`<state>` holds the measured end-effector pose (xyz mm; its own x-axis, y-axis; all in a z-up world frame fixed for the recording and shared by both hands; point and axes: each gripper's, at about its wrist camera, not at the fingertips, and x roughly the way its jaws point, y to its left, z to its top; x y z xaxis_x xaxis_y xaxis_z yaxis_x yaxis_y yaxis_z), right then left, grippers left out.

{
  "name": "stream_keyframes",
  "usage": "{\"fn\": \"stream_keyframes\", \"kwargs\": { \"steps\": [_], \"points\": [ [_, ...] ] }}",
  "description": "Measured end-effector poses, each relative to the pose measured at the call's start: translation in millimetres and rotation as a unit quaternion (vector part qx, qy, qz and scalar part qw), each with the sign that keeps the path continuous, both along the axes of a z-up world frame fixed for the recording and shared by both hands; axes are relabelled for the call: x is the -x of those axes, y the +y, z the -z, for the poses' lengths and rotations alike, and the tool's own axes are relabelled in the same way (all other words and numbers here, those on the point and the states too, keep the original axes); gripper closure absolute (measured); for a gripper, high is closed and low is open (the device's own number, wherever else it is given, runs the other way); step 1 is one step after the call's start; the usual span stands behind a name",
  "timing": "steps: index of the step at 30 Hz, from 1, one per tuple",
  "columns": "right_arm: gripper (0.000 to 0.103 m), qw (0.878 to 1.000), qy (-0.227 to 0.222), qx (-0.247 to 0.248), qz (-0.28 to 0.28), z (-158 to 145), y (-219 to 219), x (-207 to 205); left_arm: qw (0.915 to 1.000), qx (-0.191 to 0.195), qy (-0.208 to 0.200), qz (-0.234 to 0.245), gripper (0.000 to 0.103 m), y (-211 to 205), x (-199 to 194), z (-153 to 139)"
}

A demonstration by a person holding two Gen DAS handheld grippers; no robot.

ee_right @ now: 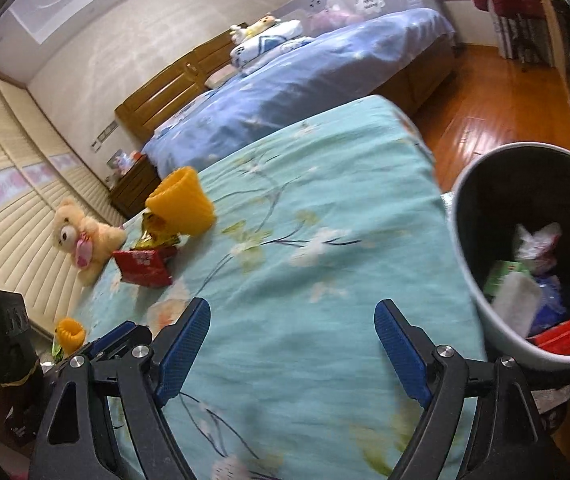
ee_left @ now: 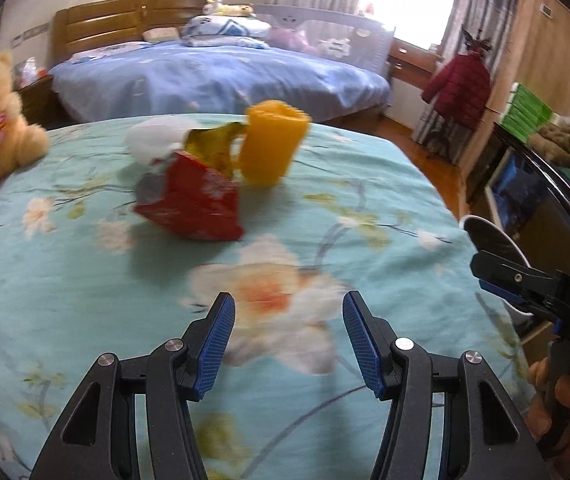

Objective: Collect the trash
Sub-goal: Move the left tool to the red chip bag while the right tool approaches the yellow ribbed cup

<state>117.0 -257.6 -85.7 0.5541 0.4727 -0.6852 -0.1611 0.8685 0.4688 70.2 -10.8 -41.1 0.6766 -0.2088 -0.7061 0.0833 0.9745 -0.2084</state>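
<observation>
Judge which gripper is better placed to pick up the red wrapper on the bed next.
Left, probably. The left gripper faces the red wrapper almost head-on, open and empty. The right gripper, also open, sits beside the trash bin, and the wrapper lies far off to its left.

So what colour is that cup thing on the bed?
The cup is yellow-orange, with a ribbed surface. It shows best in the left wrist view.

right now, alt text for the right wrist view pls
An open, empty blue-padded right claw hovers over a teal floral bedspread. A grey round bin holding wrappers stands at right; a red snack bag and yellow ribbed cup lie ahead.
</observation>
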Motion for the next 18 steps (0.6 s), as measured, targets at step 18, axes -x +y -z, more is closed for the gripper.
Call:
{"fn": "stream_keyframes", "kwargs": {
  "steps": [18],
  "points": [
    [0.017, 0.999, -0.014, 0.000, -0.050, -0.1, 52.9, -32.3, 0.9975, 0.044, 0.009, -0.054, 0.045, 63.1, -44.5, 0.4]
  ]
}}
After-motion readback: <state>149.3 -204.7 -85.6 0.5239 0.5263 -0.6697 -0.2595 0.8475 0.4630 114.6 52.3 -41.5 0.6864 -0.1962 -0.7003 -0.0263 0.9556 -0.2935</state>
